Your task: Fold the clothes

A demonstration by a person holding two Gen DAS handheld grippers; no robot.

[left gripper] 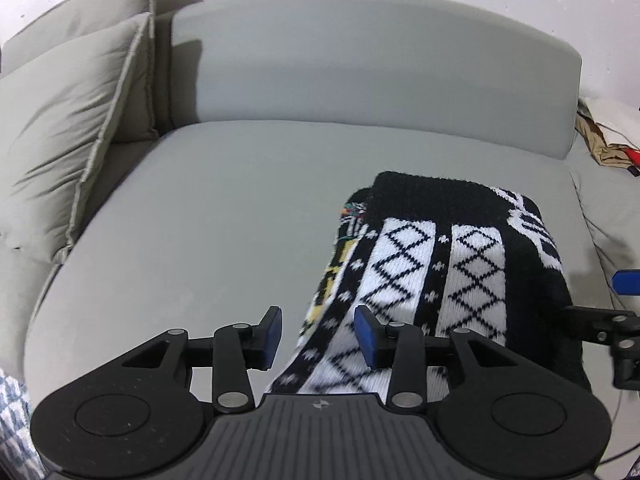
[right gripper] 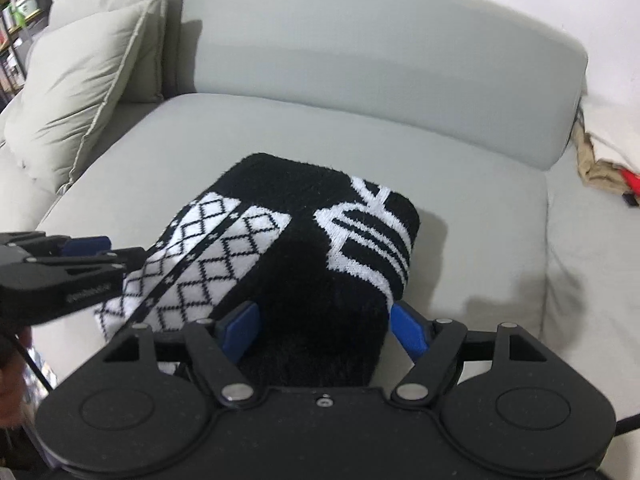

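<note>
A folded black-and-white knit sweater [left gripper: 432, 264] lies on the grey sofa seat [left gripper: 208, 216]. Its white diamond bands face me in the left wrist view. My left gripper [left gripper: 320, 334] hovers over the sweater's near left edge. It is open, its blue pads [left gripper: 270, 338] apart and pressing on nothing. In the right wrist view my right gripper [right gripper: 324, 330] straddles the near black end of the sweater [right gripper: 320, 280]. Its jaws stand wide open, with the fabric between the pads [right gripper: 408, 332] but not pinched. The left gripper [right gripper: 104, 252] reaches in from the left there.
Two beige cushions [left gripper: 68, 132] lean at the sofa's left end, and the grey backrest [left gripper: 360, 64] runs behind. A crumpled tan cloth with something red [right gripper: 604, 172] lies at the right. A blue-white patterned cloth [left gripper: 12, 420] shows at the lower left.
</note>
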